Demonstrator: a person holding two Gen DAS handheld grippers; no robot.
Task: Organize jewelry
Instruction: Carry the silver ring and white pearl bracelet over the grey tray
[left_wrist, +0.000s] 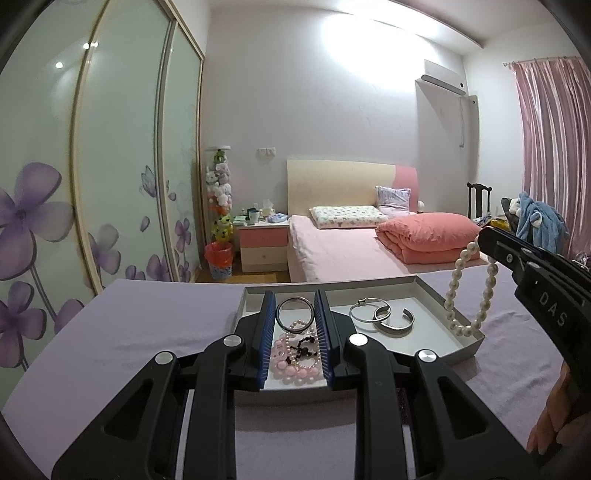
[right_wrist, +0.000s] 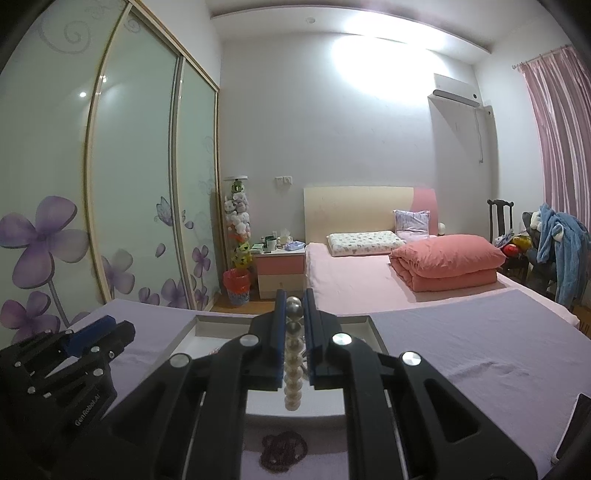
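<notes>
A shallow grey tray (left_wrist: 436, 295) lies on the lilac table (left_wrist: 147, 325). In it are a dark bangle (left_wrist: 294, 314), pink bead bracelets (left_wrist: 295, 363), thin silver hoops (left_wrist: 369, 312) and a silver cuff (left_wrist: 397, 323). My left gripper (left_wrist: 295, 302) is open over the tray's left part, its fingers either side of the bangle and pink beads. My right gripper (right_wrist: 294, 300) is shut on a white pearl necklace (left_wrist: 469, 295), which hangs in a loop over the tray's right rim. The pearls (right_wrist: 293, 373) run between its fingers in the right wrist view.
A dark beaded bracelet (right_wrist: 284, 448) lies on the table near the tray's front edge. Beyond the table are a pink bed (left_wrist: 351, 247), a nightstand (left_wrist: 263, 242) and sliding wardrobe doors (left_wrist: 110, 166) at left.
</notes>
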